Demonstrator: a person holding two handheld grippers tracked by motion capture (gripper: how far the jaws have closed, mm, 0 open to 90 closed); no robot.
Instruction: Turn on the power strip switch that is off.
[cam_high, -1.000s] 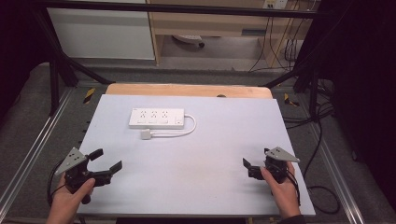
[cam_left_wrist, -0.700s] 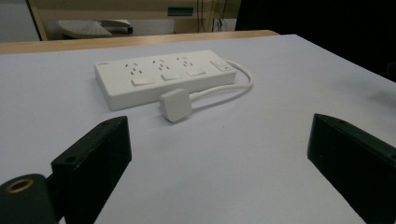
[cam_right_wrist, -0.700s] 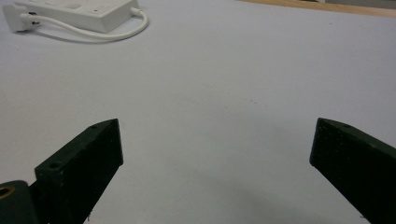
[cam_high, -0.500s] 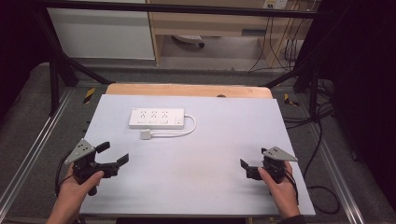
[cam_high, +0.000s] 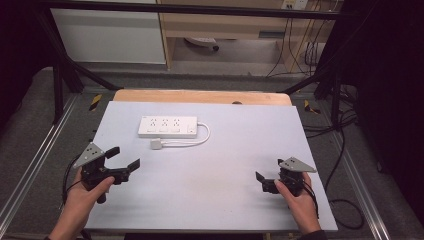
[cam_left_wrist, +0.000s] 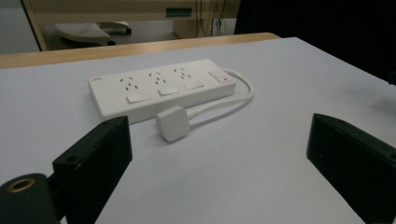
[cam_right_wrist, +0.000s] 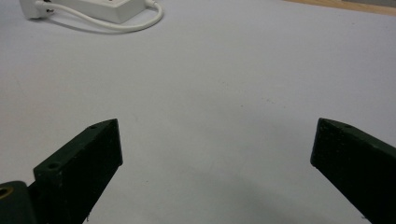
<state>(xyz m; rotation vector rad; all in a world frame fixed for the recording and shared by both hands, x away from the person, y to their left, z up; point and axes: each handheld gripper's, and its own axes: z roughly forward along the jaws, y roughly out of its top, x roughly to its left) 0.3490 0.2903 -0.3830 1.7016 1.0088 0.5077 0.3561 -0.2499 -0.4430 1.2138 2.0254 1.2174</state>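
- The white power strip lies flat toward the far side of the table, its sockets facing up and all of them free.
- Its plug rests on the table just in front of the strip, close beside it but not in any socket; the cord loops round from the strip's right end back to the plug.
- My left gripper hovers near the table's front left corner, jaws wide apart and holding nothing; in the left gripper view they frame the plug, which is well apart from them.
- My right gripper sits near the front right, jaws likewise spread and bare, well apart from the strip.
- As I judge it, nothing is done yet: neither strip nor plug is touched. Reaching, gripping the plug and seating it all remain, if plugging in is the aim.
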